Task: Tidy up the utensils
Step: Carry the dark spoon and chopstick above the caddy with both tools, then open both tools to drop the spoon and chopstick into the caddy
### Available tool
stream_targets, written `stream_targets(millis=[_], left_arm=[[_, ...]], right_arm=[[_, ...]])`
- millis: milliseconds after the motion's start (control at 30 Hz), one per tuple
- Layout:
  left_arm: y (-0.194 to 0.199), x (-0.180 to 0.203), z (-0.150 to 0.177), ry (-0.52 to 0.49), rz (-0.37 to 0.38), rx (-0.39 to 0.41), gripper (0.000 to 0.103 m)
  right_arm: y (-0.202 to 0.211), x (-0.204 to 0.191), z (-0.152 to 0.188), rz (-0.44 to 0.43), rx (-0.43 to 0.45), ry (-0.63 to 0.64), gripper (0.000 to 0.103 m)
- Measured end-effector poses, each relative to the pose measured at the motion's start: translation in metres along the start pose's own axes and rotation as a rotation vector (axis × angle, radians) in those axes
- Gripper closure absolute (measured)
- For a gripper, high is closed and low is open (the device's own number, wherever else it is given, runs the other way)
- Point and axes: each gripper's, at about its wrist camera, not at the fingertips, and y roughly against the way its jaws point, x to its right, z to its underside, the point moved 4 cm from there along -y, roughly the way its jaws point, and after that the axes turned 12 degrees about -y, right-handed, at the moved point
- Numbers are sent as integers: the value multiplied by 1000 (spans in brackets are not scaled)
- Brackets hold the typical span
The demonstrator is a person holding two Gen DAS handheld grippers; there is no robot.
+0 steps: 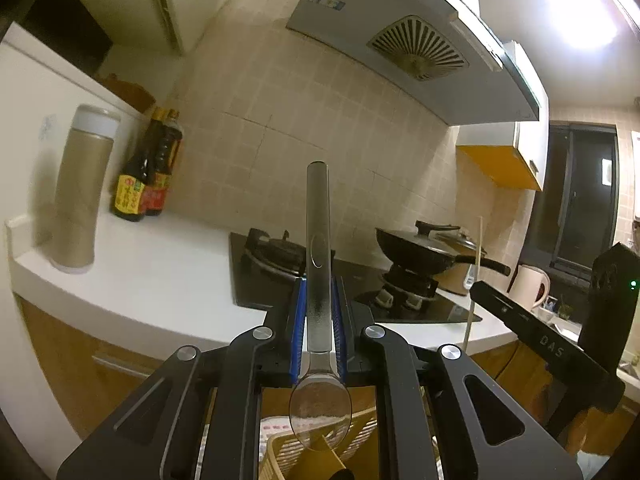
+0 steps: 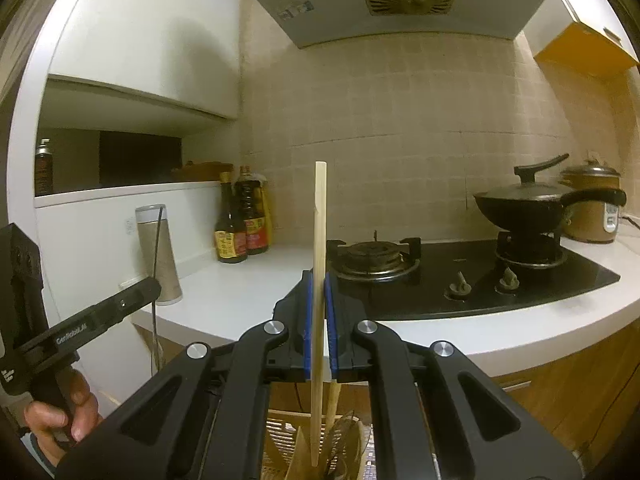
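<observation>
Utensils are mid-transfer: left gripper [image 1: 319, 300] clamps a polished steel spoon [image 1: 319, 280] upright, right gripper [image 2: 319, 304] pinches a pale bamboo chopstick [image 2: 319, 240], both above the yellow slotted plastic basket [image 1: 280, 456]. Next, I judge, each needs lowering into its compartment.

The kitchen holds two dark glass sauce bottles [image 2: 231, 228] [image 2: 253, 216], one tall beige canister [image 1: 80, 188], one black lidded wok [image 2: 528, 204], one steel spoon [image 1: 319, 280], and one wooden chopstick [image 2: 319, 280].

basket [image 1: 280, 456] cut off below; thermos [image 1: 80, 188] blurred.
</observation>
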Motion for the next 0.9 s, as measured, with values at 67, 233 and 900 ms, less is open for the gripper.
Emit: stream_targets(millis=[67, 233, 900], left_arm=[[-2, -2, 4, 8, 12, -2, 92], [-7, -9, 15, 19, 21, -15, 92], [37, -4, 17, 20, 59, -43, 53]], right_arm=[[-3, 2, 4, 10, -1, 0, 98], [-10, 4, 14, 27, -10, 3, 98], [37, 5, 28, 39, -54, 35, 72]])
